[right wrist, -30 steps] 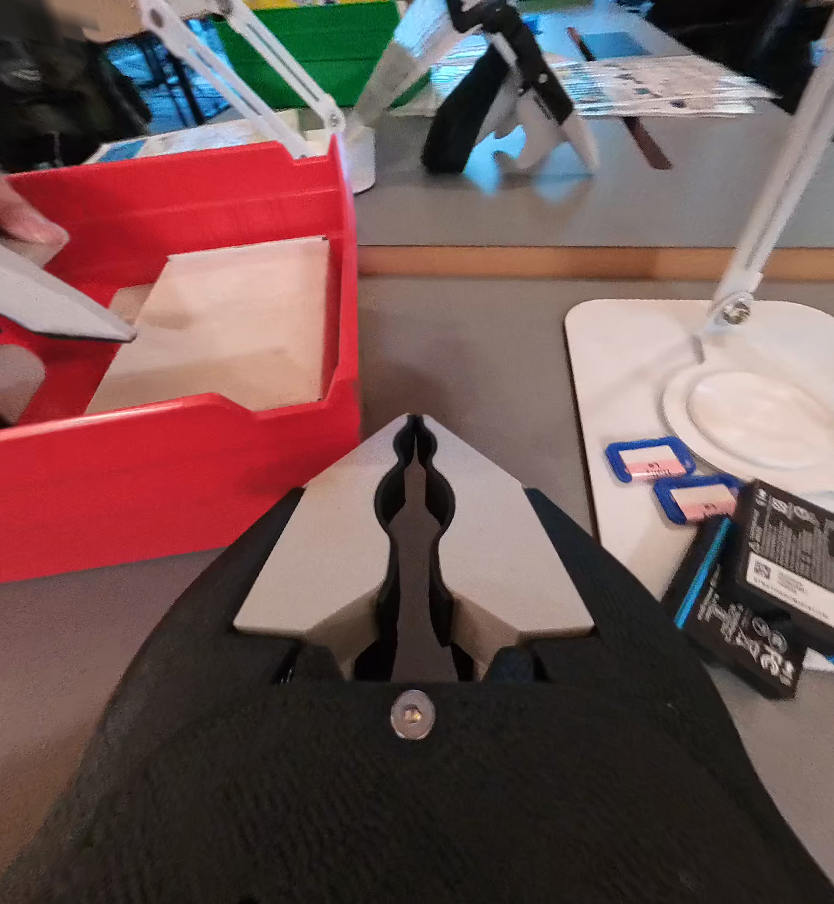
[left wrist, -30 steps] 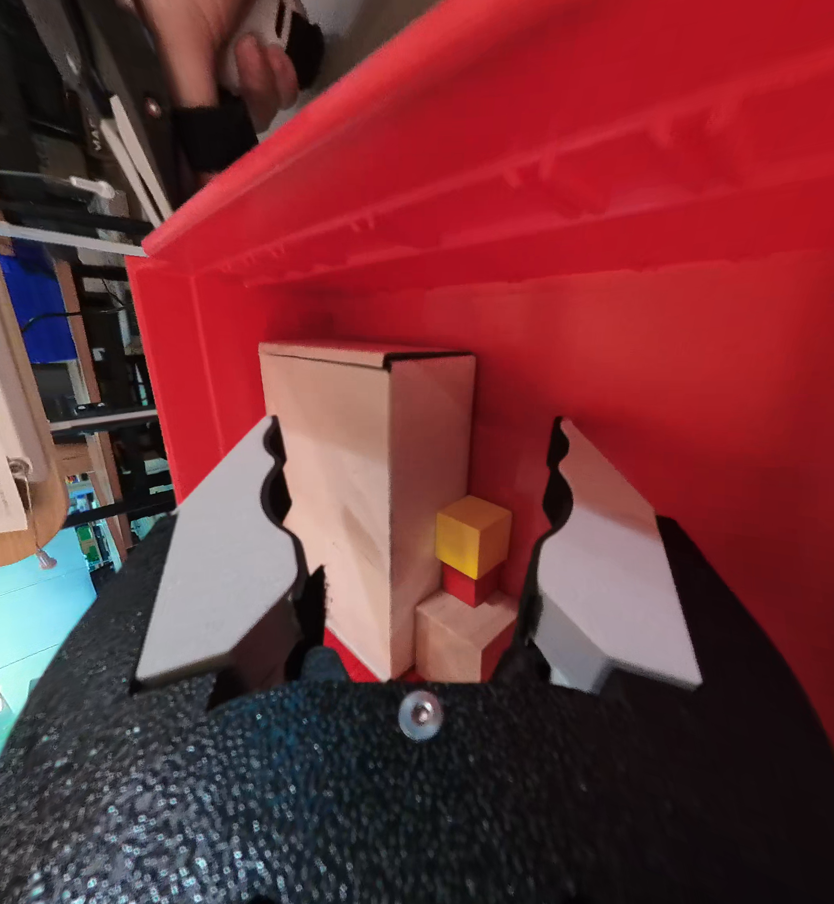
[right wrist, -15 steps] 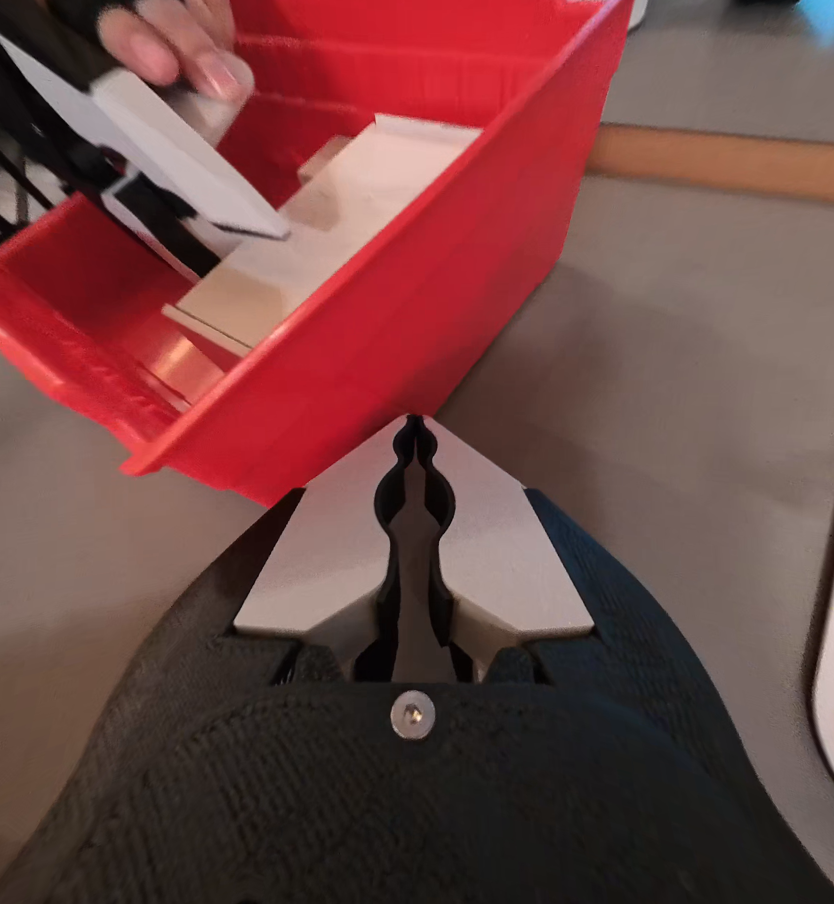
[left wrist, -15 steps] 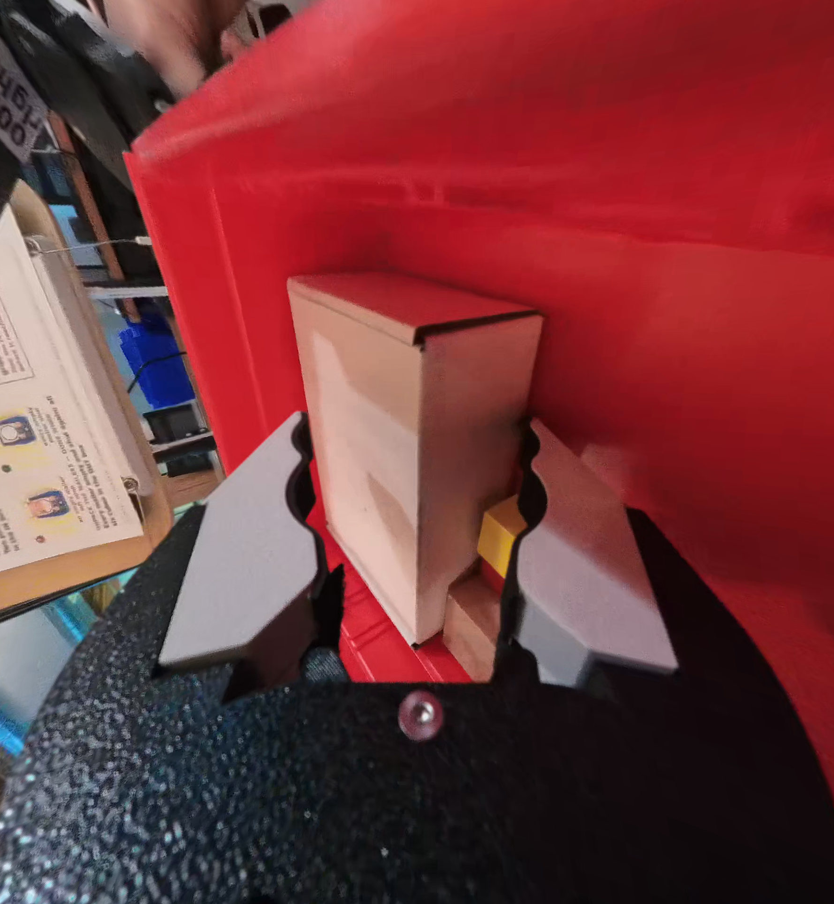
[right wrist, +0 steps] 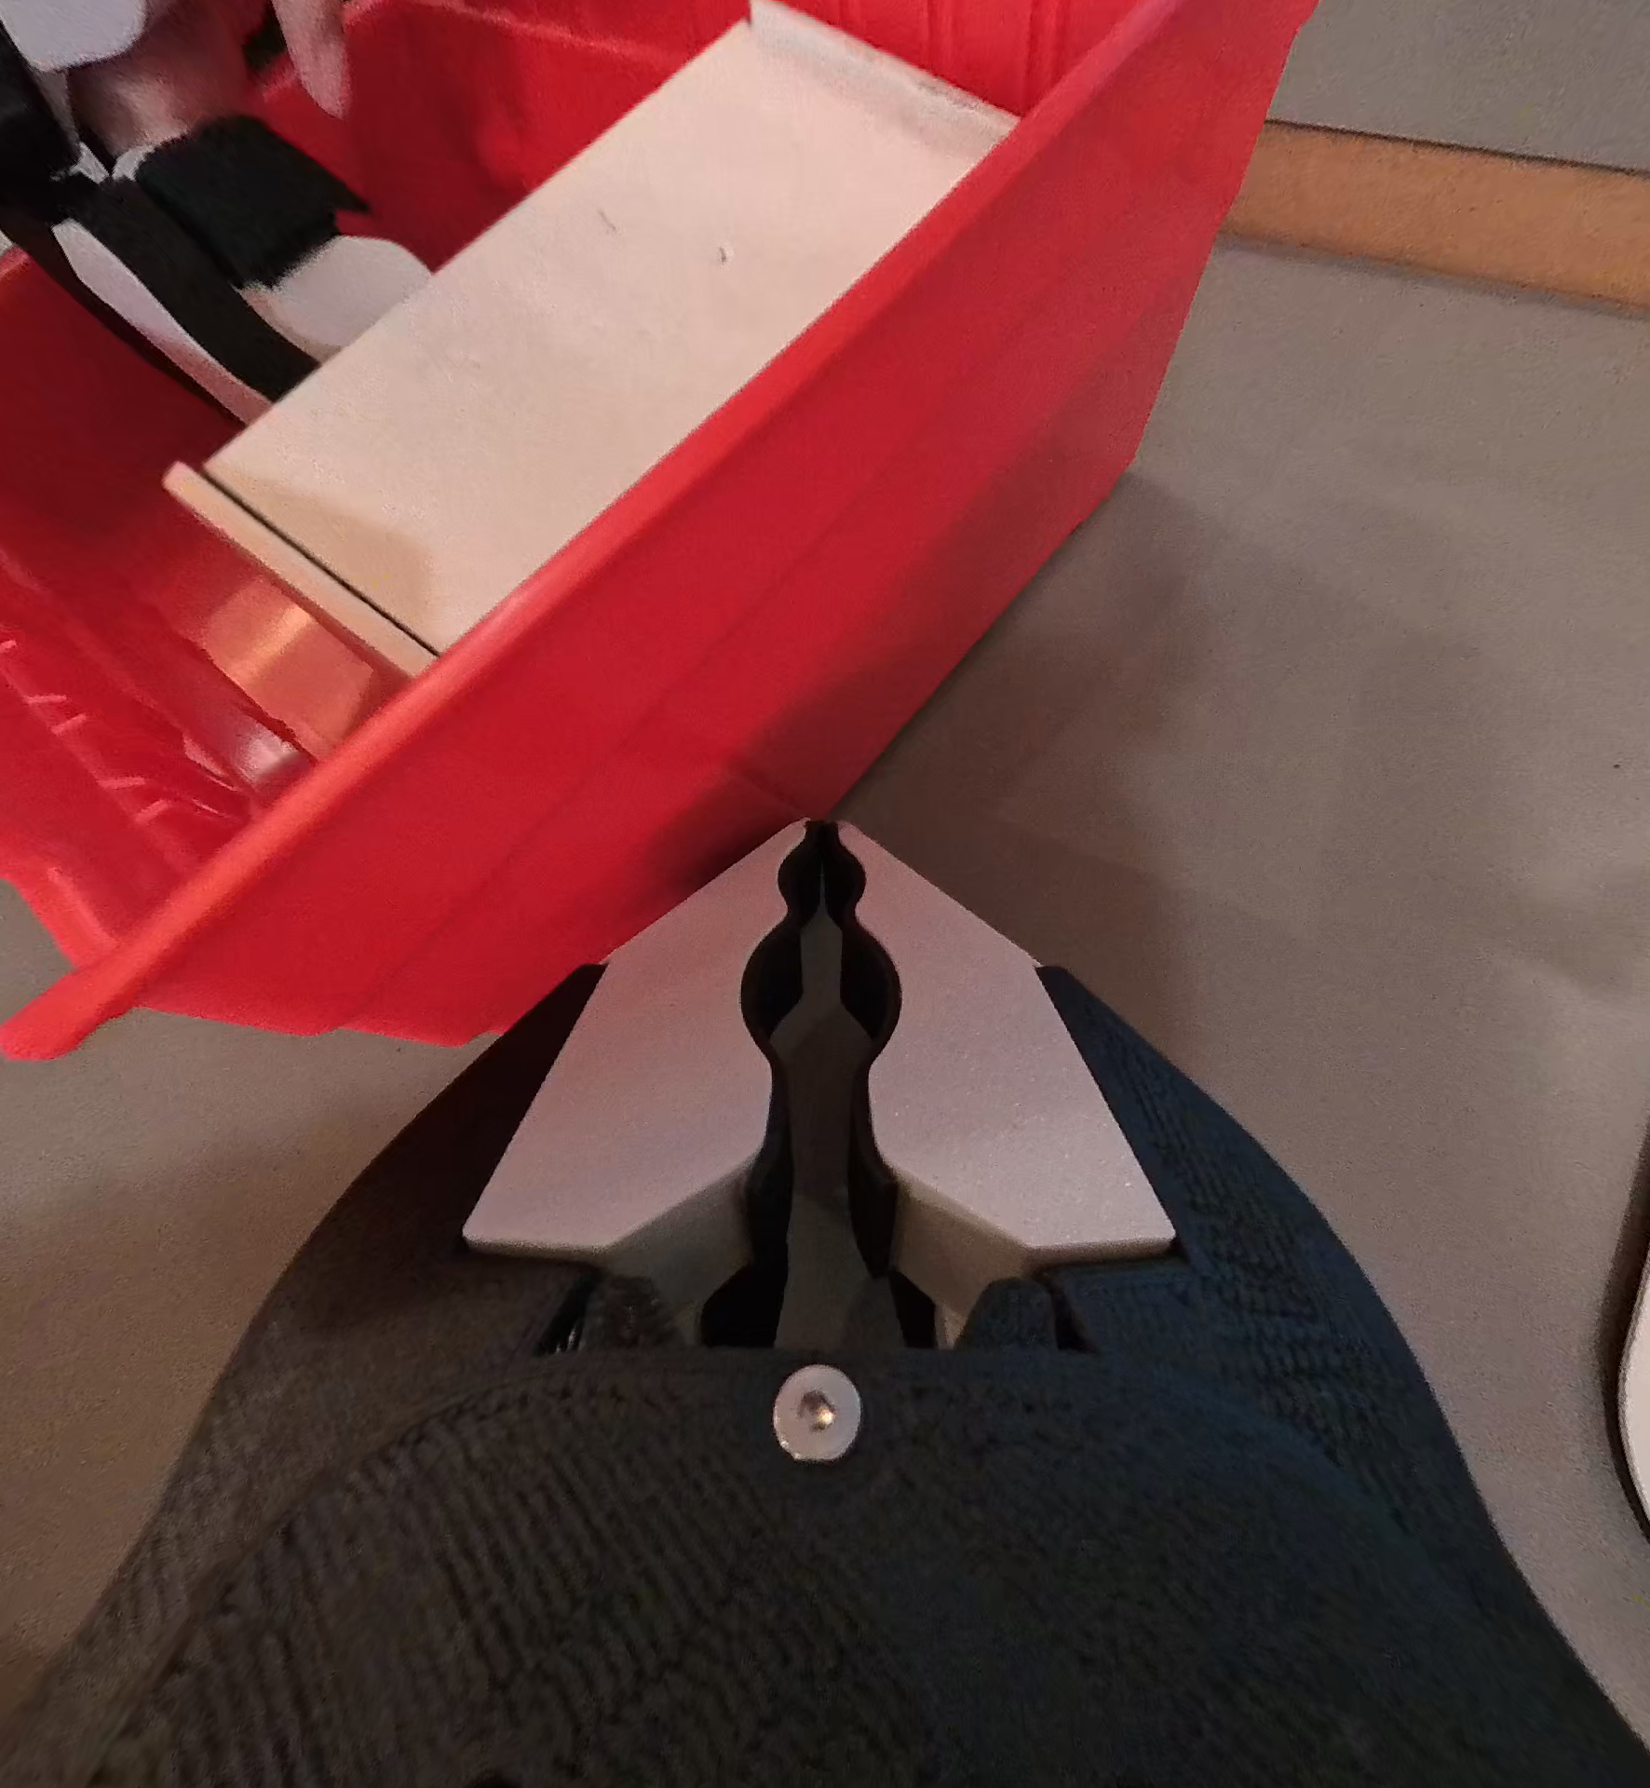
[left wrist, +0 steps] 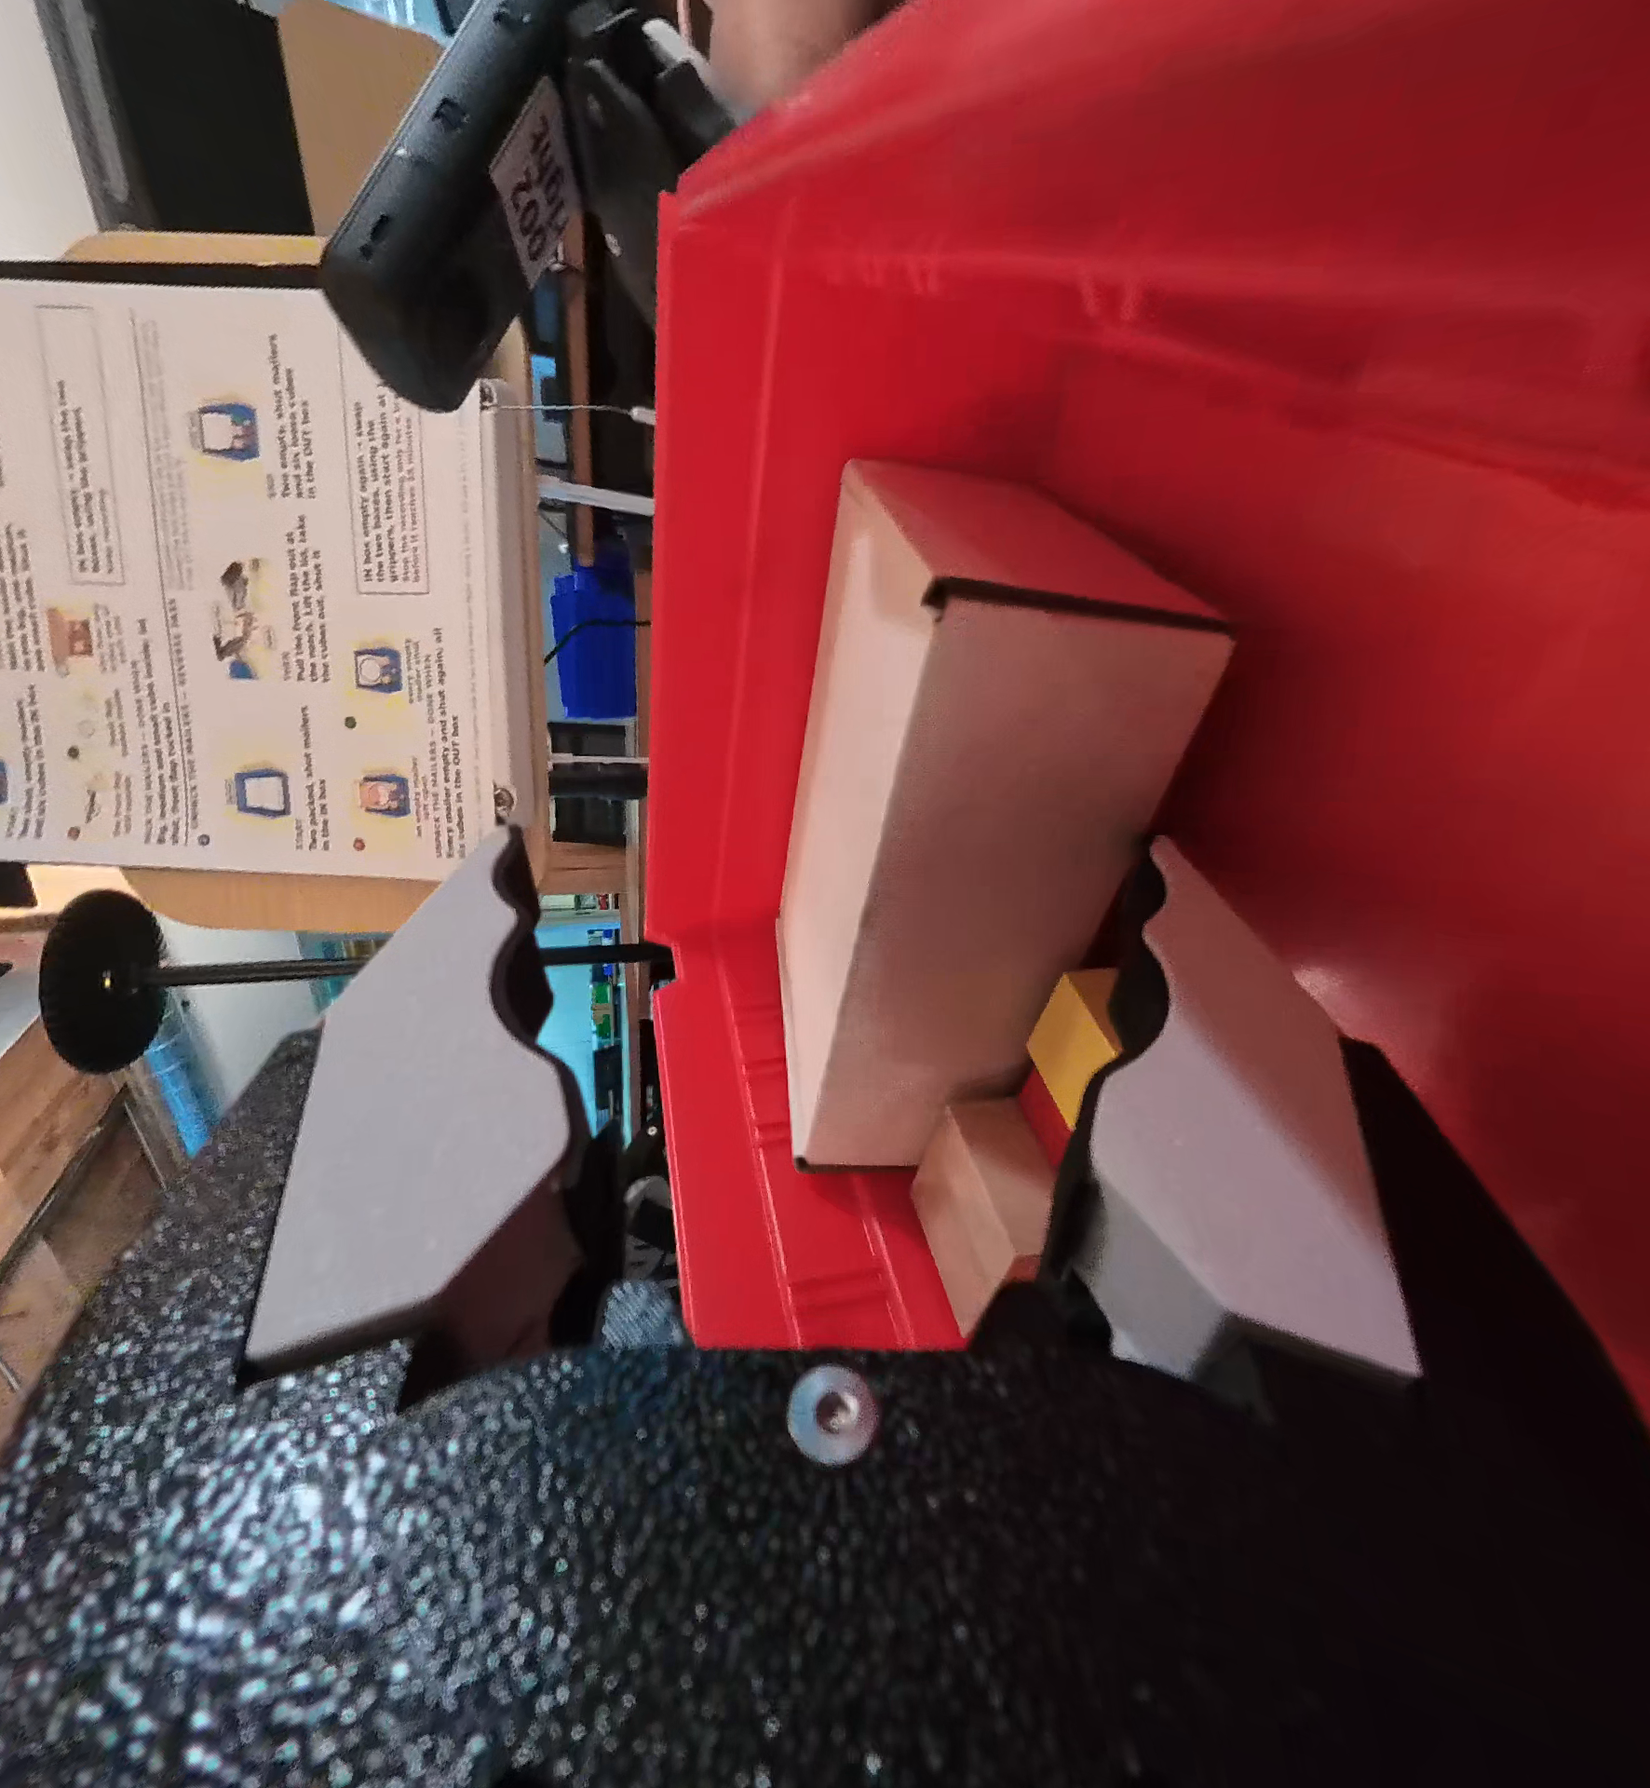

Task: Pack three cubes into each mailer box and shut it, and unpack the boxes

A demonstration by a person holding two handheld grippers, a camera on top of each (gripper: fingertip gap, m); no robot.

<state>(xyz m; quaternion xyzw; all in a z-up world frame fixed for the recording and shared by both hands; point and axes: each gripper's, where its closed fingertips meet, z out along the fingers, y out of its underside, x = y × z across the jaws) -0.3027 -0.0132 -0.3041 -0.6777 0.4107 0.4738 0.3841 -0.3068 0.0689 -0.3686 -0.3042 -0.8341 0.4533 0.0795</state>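
Red bin (right wrist: 802, 542) now fills more of the right view vs 0.5 s ago, on the table (right wrist: 1382, 774); mailer box (left wrist: 976, 822) inside it, cubes (left wrist: 1073, 1026) beside. Left hand-held gripper (left wrist: 831, 977) spread wider, straddling the bin's wall; right hand-held gripper (right wrist: 818, 837) stays clenched, empty. Instruction sheet (left wrist: 202, 581) and a tag on the right gripper carry print.

Red bin (left wrist: 1382, 484) showing bright red; mailer box (left wrist: 976, 822) showing pale tan. Cubes beside it showing yellow (left wrist: 1077, 1026), red (left wrist: 1048, 1113), bare wood (left wrist: 981, 1190). Grey table (right wrist: 1382, 774) carrying a wood-coloured strip (right wrist: 1479, 223). Gripper bodies showing speckled black, fingers (left wrist: 434, 1113) grey.
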